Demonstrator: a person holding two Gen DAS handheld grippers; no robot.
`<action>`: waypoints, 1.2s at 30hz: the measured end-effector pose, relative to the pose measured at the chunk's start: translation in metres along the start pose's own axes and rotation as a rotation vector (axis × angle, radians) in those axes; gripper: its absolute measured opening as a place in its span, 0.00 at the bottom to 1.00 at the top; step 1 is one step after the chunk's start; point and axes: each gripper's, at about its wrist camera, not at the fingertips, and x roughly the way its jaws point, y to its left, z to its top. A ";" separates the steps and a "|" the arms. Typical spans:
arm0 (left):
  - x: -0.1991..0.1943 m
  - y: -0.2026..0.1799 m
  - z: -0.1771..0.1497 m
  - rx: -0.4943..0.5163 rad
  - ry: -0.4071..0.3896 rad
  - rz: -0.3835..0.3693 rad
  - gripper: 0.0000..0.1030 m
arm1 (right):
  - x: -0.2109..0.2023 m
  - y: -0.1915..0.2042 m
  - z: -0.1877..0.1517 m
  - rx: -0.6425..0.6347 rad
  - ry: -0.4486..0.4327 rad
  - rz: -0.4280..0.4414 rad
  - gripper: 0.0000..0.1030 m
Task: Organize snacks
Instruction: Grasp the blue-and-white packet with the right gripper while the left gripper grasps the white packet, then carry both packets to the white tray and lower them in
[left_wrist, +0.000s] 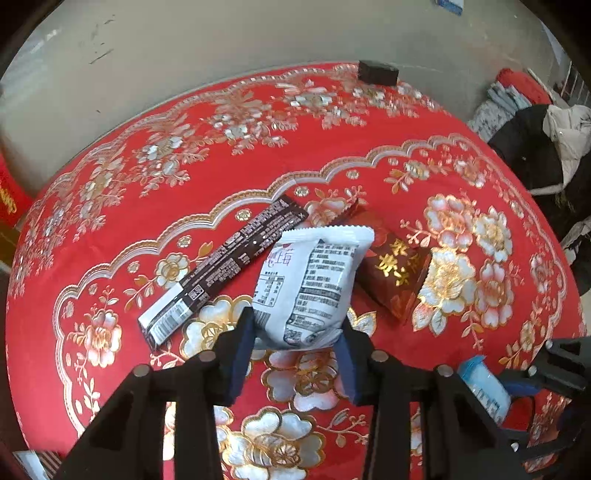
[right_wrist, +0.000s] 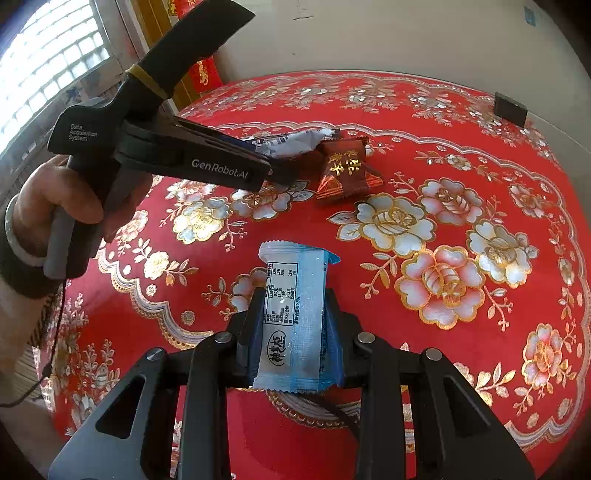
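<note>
A white snack packet (left_wrist: 310, 280) with black print lies on the red flowered tablecloth (left_wrist: 184, 184), and my left gripper (left_wrist: 297, 332) is shut on its near end, pads pressing both sides. A long dark bar wrapper (left_wrist: 221, 266) lies to its left. To its right a dark red packet with gold characters (left_wrist: 395, 273) sits partly under it. My right gripper (right_wrist: 293, 314) is shut on a light blue and white packet (right_wrist: 295, 295), held above the cloth. In the right wrist view the left gripper (right_wrist: 273, 162) reaches the white packet (right_wrist: 295, 142) beside the dark red packet (right_wrist: 345, 170).
A small black box (left_wrist: 376, 72) stands at the table's far edge near the wall. A person's hand (right_wrist: 48, 199) holds the left gripper's handle at the left. Clothes and bags (left_wrist: 546, 147) are piled beyond the table's right side. A window (right_wrist: 48, 55) is at the left.
</note>
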 end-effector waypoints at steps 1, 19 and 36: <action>-0.004 0.000 -0.002 -0.003 -0.014 0.006 0.37 | -0.001 0.000 0.000 0.000 -0.001 0.001 0.28; -0.080 0.009 -0.082 -0.155 -0.134 0.129 0.36 | -0.029 0.045 -0.011 -0.017 -0.085 0.069 0.28; -0.137 0.036 -0.167 -0.304 -0.247 0.273 0.36 | -0.035 0.122 -0.011 -0.085 -0.134 0.091 0.28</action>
